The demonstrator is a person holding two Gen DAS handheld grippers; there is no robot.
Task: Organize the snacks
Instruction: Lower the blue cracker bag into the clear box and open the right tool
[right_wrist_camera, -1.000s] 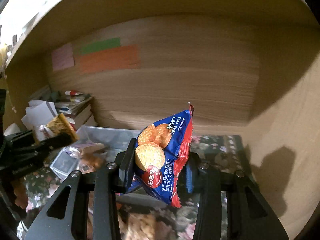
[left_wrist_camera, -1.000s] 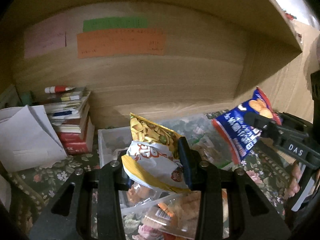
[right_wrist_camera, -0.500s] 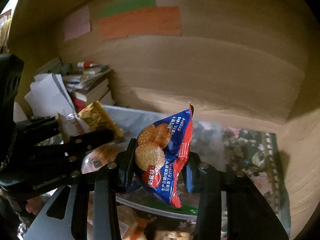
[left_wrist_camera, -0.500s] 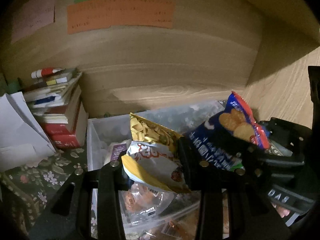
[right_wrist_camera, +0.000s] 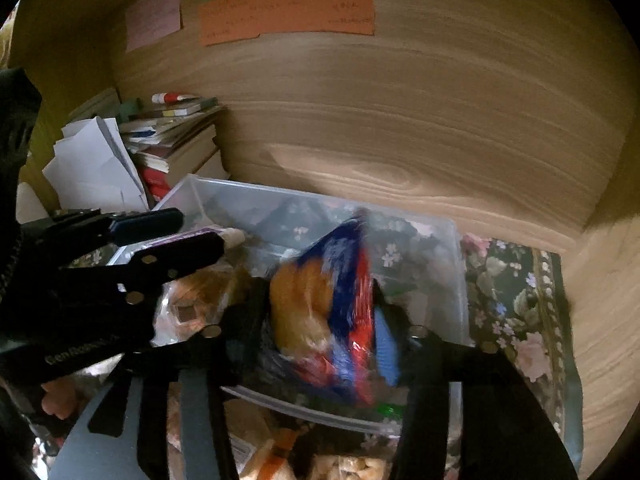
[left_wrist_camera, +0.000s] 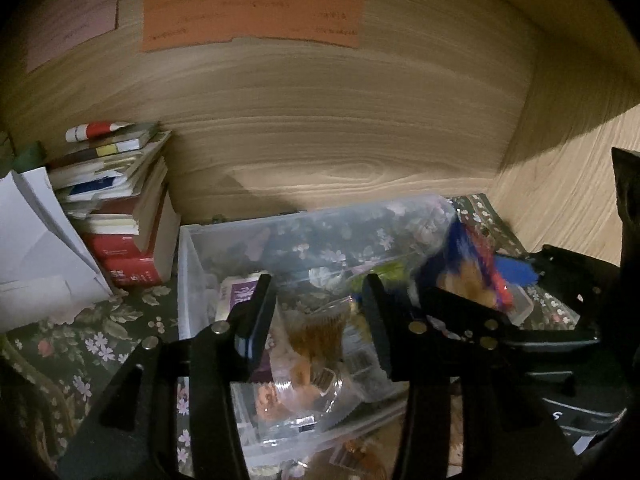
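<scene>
A clear plastic bin (left_wrist_camera: 185,264) (right_wrist_camera: 456,280) stands on the floral cloth against the wooden back wall, with several snack packets in it. My left gripper (left_wrist_camera: 316,312) (right_wrist_camera: 194,232) hangs over the bin's left part and its jaws are opening. The yellow snack packet (left_wrist_camera: 320,330) shows blurred between its fingers, loose from the pads. My right gripper (right_wrist_camera: 320,328) (left_wrist_camera: 460,312) is over the bin's right part, jaws also opening. The blue-and-red biscuit packet (right_wrist_camera: 340,300) (left_wrist_camera: 468,256) is blurred between its fingers, slipping down.
A stack of books (left_wrist_camera: 128,216) (right_wrist_camera: 180,136) and white papers (left_wrist_camera: 36,248) (right_wrist_camera: 96,168) stand left of the bin. Orange, green and pink notes (left_wrist_camera: 252,12) hang on the back wall. A wooden side wall (left_wrist_camera: 568,200) closes the right. More snacks (right_wrist_camera: 340,464) lie nearer me.
Both grippers came down over the bin and their jaws parted. The yellow packet and the blue biscuit packet, firmly pinched before, now show blurred and lower between the fingers.
</scene>
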